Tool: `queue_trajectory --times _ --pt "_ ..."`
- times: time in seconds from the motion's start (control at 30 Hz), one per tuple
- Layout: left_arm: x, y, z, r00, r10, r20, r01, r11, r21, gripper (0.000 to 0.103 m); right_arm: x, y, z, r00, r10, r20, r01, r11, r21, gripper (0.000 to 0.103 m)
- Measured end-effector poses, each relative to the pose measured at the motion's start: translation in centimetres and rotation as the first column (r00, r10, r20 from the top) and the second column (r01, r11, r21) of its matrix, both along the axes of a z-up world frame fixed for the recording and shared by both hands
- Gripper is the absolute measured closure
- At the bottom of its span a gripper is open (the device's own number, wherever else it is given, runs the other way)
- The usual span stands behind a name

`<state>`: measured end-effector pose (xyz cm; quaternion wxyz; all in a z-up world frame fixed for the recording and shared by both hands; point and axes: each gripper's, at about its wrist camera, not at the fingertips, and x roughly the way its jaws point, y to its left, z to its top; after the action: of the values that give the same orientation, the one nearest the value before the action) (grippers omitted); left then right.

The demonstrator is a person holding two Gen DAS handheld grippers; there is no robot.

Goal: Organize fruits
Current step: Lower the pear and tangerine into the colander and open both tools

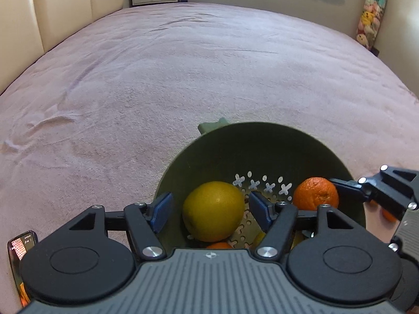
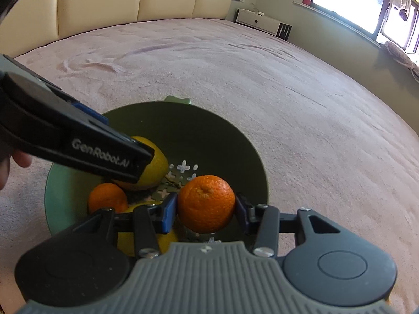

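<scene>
The right gripper (image 2: 206, 208) holds an orange (image 2: 207, 203), its jaws shut on it, above a green colander (image 2: 251, 162) on the bed (image 2: 301, 104). The left gripper (image 1: 209, 208) has wide jaws flanking a lemon (image 1: 212, 210) inside, apparently not touching. Another orange (image 2: 107, 196) lies deeper.

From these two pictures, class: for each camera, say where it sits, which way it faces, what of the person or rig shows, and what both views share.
Left wrist: on the left gripper, facing down into the green colander; open pads flank the lemon.
Right wrist: on the right gripper, facing down; pads clamp an orange; a fingertip shows.
Shared: colander, lemon, held orange, pink bedspread.
</scene>
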<state>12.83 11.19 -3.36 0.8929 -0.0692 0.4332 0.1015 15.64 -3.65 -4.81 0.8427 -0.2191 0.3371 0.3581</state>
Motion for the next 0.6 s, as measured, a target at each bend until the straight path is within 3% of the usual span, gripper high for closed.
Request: queue_trajectory --times 0.2,0.43,0.6 --pt "-0.6 0.9 0.6 0.997 0.078 -0.007 -0.079 0.996 -0.052 0.025 -0.1 1.1 0.2 1.000 0.016 0.016 -0.016 1.000 -0.007 0.059" --pt "-0.9 0.7 0.3 0.996 0.085 -0.039 -0.087 0.995 -0.051 0.025 -0.2 2.7 -0.3 0.995 0.039 0.095 -0.027 0.992 -0.121 0.059" --pt "-1.0 0.6 0.3 0.995 0.089 -0.047 -0.091 0.995 -0.049 0.025 0.3 2.6 -0.8 0.998 0.014 0.058 -0.006 0.991 -0.137 0.058"
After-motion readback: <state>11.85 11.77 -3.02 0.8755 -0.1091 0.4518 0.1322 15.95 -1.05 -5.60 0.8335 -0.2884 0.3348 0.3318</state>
